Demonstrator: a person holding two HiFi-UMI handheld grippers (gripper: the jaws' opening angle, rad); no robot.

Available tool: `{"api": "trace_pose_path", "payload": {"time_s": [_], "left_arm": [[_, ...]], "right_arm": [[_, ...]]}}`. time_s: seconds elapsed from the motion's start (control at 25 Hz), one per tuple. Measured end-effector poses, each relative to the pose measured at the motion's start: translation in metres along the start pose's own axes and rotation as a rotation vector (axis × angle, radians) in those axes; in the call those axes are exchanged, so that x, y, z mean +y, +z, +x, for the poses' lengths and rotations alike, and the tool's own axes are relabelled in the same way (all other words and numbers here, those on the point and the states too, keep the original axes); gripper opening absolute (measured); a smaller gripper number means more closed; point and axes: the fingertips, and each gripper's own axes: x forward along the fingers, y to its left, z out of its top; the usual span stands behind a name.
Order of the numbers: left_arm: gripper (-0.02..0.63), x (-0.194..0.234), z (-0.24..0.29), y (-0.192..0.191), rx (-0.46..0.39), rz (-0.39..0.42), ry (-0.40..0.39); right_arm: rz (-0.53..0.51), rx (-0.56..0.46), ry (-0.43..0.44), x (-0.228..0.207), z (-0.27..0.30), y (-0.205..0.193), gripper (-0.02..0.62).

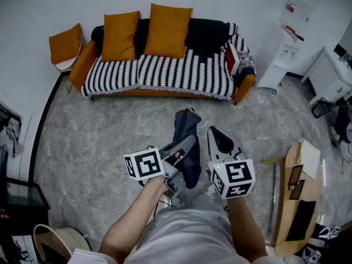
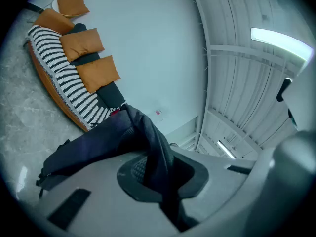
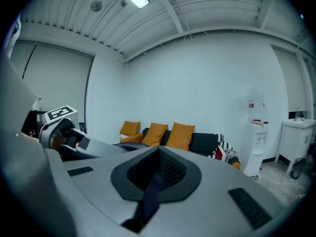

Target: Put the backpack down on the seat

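Observation:
A dark navy backpack (image 1: 187,140) hangs above the grey floor between my two grippers. My left gripper (image 1: 181,146) is shut on a fold of its fabric (image 2: 153,147), and the bag's body (image 2: 94,144) droops away from the left gripper (image 2: 159,176). My right gripper (image 1: 218,137) is shut on a dark blue strap (image 3: 149,197) that runs out between its jaws (image 3: 158,174). The seat is a sofa (image 1: 159,71) with a black-and-white striped cover and orange cushions (image 1: 168,31), standing some way ahead by the far wall.
An orange chair (image 1: 66,46) stands left of the sofa. A white water dispenser (image 1: 286,44) and a white cabinet (image 1: 333,77) are at the back right. A wooden table (image 1: 300,202) with dark items lies close on my right. Grey marble floor (image 1: 99,142) stretches between me and the sofa.

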Motion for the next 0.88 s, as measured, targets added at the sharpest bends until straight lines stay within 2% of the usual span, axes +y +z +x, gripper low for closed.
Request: {"api": "trace_pose_path", "payload": {"time_s": [0.2, 0.48, 0.88], "left_arm": [[0.014, 0.003, -0.004, 0.001, 0.008, -0.003, -0.013], [0.014, 0.004, 0.007, 0.011, 0.024, 0.012, -0.025], [0.014, 0.029, 0.062, 0.04, 0.043, 0.027, 0.011]], "right_arm": [[0.011, 0.007, -0.005, 0.009, 0.003, -0.006, 0.002], [0.021, 0.005, -0.032, 0.001, 0.004, -0.007, 0.002], [0.044, 0.002, 0.002, -0.043, 0.051, -0.006, 0.002]]}}
